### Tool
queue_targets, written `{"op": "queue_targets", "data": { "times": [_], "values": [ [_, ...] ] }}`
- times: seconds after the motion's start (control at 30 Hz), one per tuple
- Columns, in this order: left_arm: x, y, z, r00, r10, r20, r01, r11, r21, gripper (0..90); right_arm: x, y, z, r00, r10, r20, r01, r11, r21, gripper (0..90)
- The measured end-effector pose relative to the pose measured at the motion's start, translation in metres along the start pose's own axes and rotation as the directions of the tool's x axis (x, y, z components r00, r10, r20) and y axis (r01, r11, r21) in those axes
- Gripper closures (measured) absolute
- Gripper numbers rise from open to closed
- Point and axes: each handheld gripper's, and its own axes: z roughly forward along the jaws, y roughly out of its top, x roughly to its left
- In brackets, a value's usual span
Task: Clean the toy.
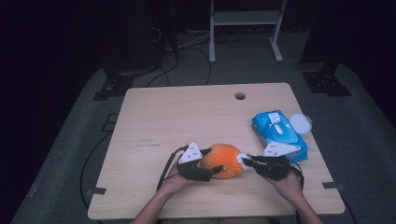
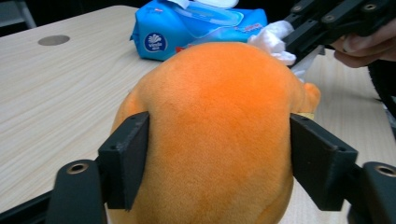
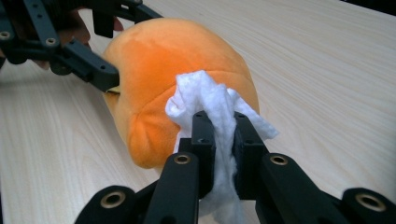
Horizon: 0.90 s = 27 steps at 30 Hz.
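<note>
An orange plush toy (image 1: 224, 160) lies on the wooden table (image 1: 177, 116) near its front edge. My left gripper (image 1: 214, 162) is shut on it from the left, one pad pressed against each side of the plush (image 2: 215, 126). My right gripper (image 1: 245, 161) is shut on a crumpled white wipe (image 3: 205, 95), whose bunched end touches the toy's right end (image 3: 159, 70). In the left gripper view the wipe (image 2: 273, 39) rests on the plush's far side under the right gripper (image 2: 299, 37). The left gripper (image 3: 106, 51) also appears in the right gripper view.
A blue pack of wet wipes (image 1: 280, 133) with its flap open lies at the right, just behind my right hand. A round white lid (image 1: 301, 123) sits beside it by the table's right edge. A cable hole (image 1: 240, 96) is near the far edge.
</note>
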Motion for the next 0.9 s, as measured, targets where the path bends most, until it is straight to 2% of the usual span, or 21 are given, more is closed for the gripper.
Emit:
{"op": "queue_targets", "data": {
  "times": [0.07,0.1,0.13,0.17,0.2,0.27,0.3,0.33,0.37,0.43,0.5,0.6,0.67,0.73,0.77,0.8,0.83,0.9],
  "values": [
    [-0.006,0.002,0.002,0.9989,0.047,-0.003,-0.047,0.9988,0.013,22.9,0.006,0.006,0.000,0.9997,-0.026,-0.004,0.026,0.999,-0.025,80.9],
    [-0.009,0.003,0.003,0.9977,0.068,0.000,-0.068,0.9975,0.018,22.5,0.009,0.010,-0.001,0.9994,-0.022,-0.028,0.021,0.998,-0.051,80.9],
    [-0.013,0.004,0.004,0.9966,0.082,-0.003,-0.082,0.9963,0.025,22.4,0.012,0.014,-0.002,0.9986,-0.024,-0.046,0.021,0.997,-0.071,80.9],
    [-0.015,0.005,0.003,0.9957,0.092,-0.010,-0.092,0.9951,0.036,22.2,0.015,0.017,-0.002,0.9982,-0.044,-0.042,0.040,0.997,-0.071,80.9],
    [-0.014,0.005,0.002,0.9968,0.080,0.004,-0.080,0.9961,0.037,21.3,0.016,0.018,0.000,0.9974,-0.066,-0.027,0.065,0.996,-0.062,80.9],
    [-0.008,0.006,-0.004,0.9974,0.024,0.068,-0.025,0.9997,0.001,19.7,0.012,0.013,0.002,0.9984,-0.047,-0.031,0.046,0.998,-0.049,80.9],
    [-0.004,0.006,-0.007,0.9970,-0.007,0.077,0.009,0.9998,-0.020,20.2,0.009,0.009,0.002,0.9988,-0.044,-0.022,0.044,0.998,-0.039,80.9],
    [-0.001,0.007,-0.008,0.9973,-0.028,0.068,0.029,0.9992,-0.027,22.4,0.005,0.006,0.001,0.9994,-0.027,-0.021,0.026,0.999,-0.038,80.9],
    [-0.001,0.007,-0.008,0.9982,-0.024,0.055,0.025,0.9995,-0.018,26.1,0.002,0.004,-0.001,0.9997,-0.006,-0.024,0.005,0.999,-0.043,80.9],
    [-0.006,0.006,-0.005,0.9997,0.006,0.023,-0.006,1.0000,-0.003,29.8,0.003,0.005,-0.002,0.9994,-0.032,0.015,0.032,0.999,-0.024,80.9],
    [-0.010,0.006,-0.002,0.9995,0.032,0.004,-0.032,0.9994,0.014,29.8,0.006,0.006,-0.003,0.9997,-0.025,0.008,0.025,0.999,-0.034,80.9],
    [-0.011,0.006,-0.002,0.9991,0.040,0.011,-0.040,0.9990,0.018,29.7,0.019,0.013,-0.003,0.9972,-0.072,-0.019,0.071,0.996,-0.049,80.8],
    [-0.009,0.007,-0.006,0.9991,0.037,0.018,-0.037,0.9993,0.002,27.3,0.020,0.014,-0.001,0.9955,-0.094,-0.006,0.094,0.995,-0.036,80.9],
    [-0.006,0.011,-0.007,0.9993,0.027,-0.027,-0.026,0.9996,0.012,18.2,0.012,0.011,-0.001,0.9973,-0.074,0.000,0.074,0.997,-0.034,80.8],
    [-0.004,0.012,-0.005,0.9993,0.005,-0.036,-0.004,0.9997,0.023,13.8,0.009,0.010,-0.002,0.9985,-0.054,0.002,0.054,0.998,-0.038,80.8],
    [-0.003,0.011,-0.003,0.9997,-0.013,-0.020,0.014,0.9992,0.036,12.3,0.007,0.010,-0.003,0.9992,-0.040,0.004,0.040,0.998,-0.042,80.8],
    [-0.004,0.009,0.000,0.9999,-0.011,-0.007,0.012,0.9988,0.047,14.2,0.007,0.010,-0.004,0.9991,-0.041,0.006,0.042,0.998,-0.042,80.8],
    [-0.007,0.007,0.003,0.9997,0.022,-0.006,-0.022,0.9984,0.052,19.7,0.015,0.012,-0.002,0.9986,-0.054,0.000,0.054,0.997,-0.046,80.7]
  ]
}}
